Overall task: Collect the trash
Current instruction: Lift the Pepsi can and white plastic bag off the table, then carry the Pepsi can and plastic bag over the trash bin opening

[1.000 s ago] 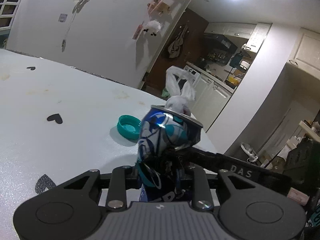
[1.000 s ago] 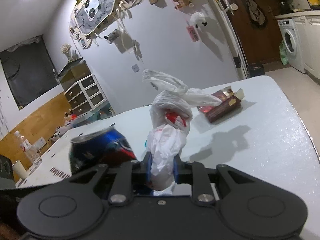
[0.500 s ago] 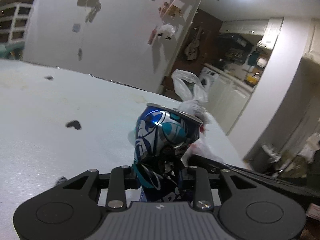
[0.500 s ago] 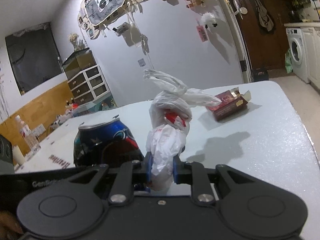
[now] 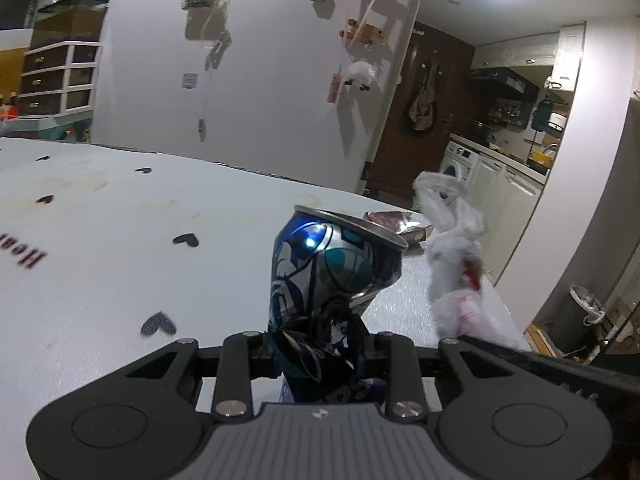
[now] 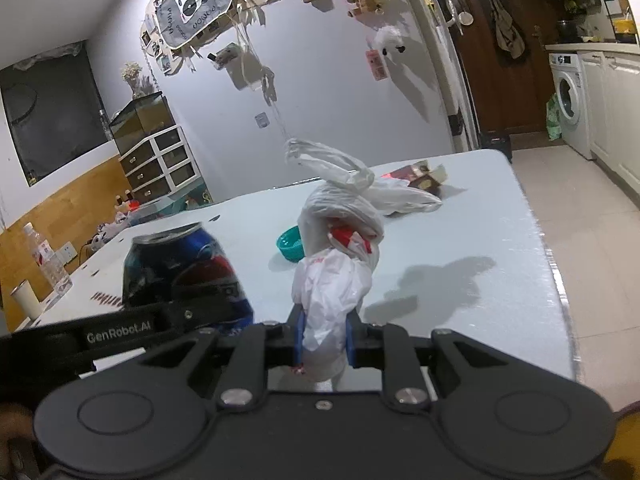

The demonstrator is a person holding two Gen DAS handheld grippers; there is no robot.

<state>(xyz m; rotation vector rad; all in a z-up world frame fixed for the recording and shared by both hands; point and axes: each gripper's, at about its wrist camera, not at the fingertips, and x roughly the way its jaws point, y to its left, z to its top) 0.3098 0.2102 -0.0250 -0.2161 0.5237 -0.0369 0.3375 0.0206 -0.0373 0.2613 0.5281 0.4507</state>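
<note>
My left gripper [image 5: 318,354] is shut on a dented blue soda can [image 5: 332,276] and holds it upright above the white table [image 5: 120,248]. My right gripper [image 6: 322,340] is shut on a knotted white plastic bag [image 6: 340,248] with red print and holds it above the table. The can also shows in the right wrist view [image 6: 180,268], to the left of the bag. The bag also shows in the left wrist view [image 5: 456,256], to the right of the can.
A teal bottle cap [image 6: 290,243] lies on the table behind the bag. A dark red carton [image 6: 420,176] lies near the far edge, also in the left wrist view [image 5: 396,222]. A bin [image 5: 580,312] stands on the floor to the right.
Both grippers have swung left with their loads still held. The can now stands closer beside the bag, and the teal cap has come into the right wrist view.
</note>
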